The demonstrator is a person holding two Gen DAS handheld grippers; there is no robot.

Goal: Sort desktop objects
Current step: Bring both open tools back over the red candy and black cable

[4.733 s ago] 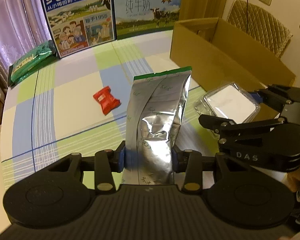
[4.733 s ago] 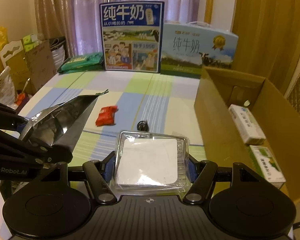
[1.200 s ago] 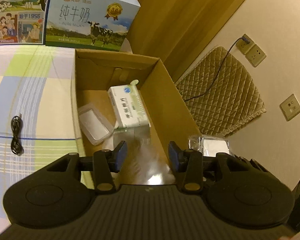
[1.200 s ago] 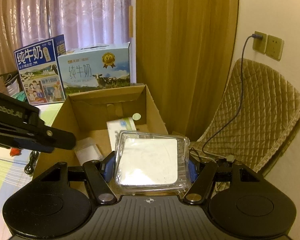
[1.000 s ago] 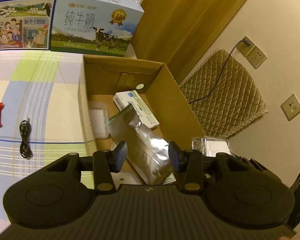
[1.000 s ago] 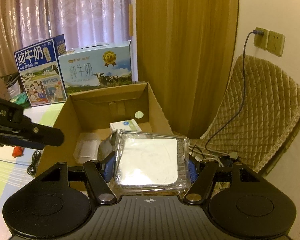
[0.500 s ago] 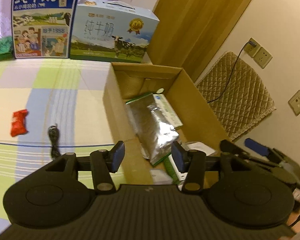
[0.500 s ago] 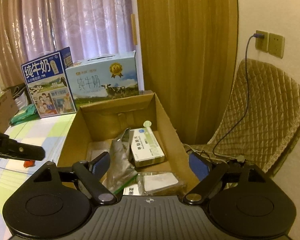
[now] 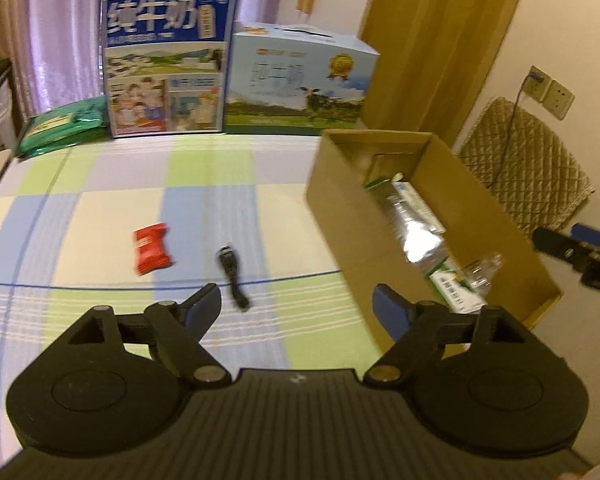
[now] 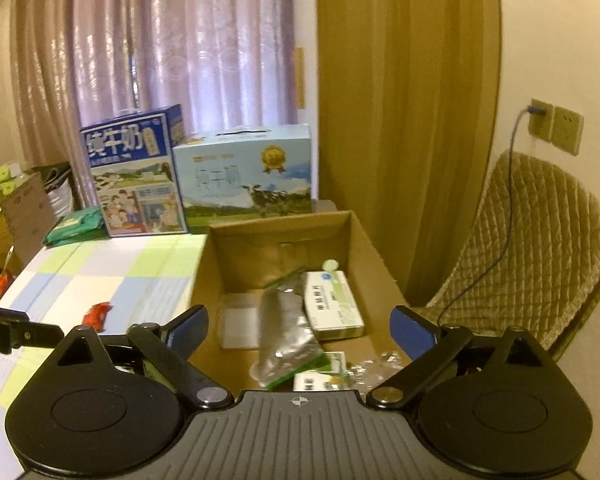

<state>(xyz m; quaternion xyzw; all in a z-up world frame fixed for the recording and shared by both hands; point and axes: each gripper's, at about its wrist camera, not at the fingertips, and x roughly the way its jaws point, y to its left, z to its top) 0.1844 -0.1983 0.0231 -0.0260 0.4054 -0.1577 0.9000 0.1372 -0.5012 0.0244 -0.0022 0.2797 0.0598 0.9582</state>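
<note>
Left gripper [image 9: 298, 306] spread wide, empty, above checked tablecloth [image 9: 100, 208] left of cardboard box [image 9: 332, 208]. Right gripper [image 10: 300, 326] spread wide, empty, over box near end. Silver foil bag [image 10: 286, 336], white medicine box [image 10: 332, 304], clear plastic case [image 10: 238, 326] lie inside box. Red snack packet [image 9: 152, 248], black cable [image 9: 232, 276] on cloth left of box, near each other, not touching.

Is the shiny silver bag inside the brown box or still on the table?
Inside. The silver bag lies flat on the cardboard box floor, beside a white medicine box.
</note>
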